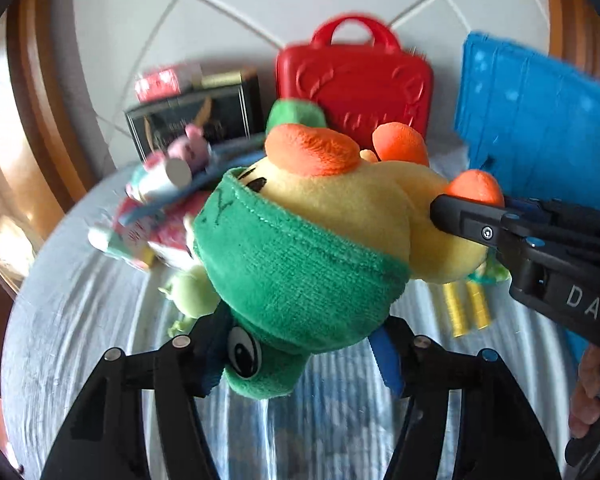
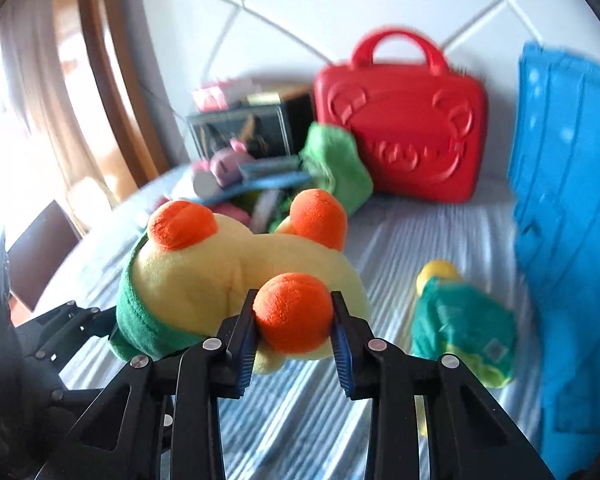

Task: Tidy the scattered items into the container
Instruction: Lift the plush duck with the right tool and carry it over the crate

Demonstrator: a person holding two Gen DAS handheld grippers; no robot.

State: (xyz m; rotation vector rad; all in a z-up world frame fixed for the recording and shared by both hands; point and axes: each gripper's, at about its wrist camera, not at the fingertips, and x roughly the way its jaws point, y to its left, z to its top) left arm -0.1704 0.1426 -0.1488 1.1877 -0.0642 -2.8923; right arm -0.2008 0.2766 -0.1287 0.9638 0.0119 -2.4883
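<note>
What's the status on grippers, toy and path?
Left gripper clamped on plush frog head. Right gripper pinching its orange foot. Blue container right, path unobstructed.

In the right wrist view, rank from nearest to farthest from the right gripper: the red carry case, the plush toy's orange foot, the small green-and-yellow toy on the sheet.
1. Orange foot: pinched between the right gripper fingers, centre.
2. Small green-and-yellow toy: lying on the sheet, to the right.
3. Red carry case: standing upright at the back against the wall.
</note>
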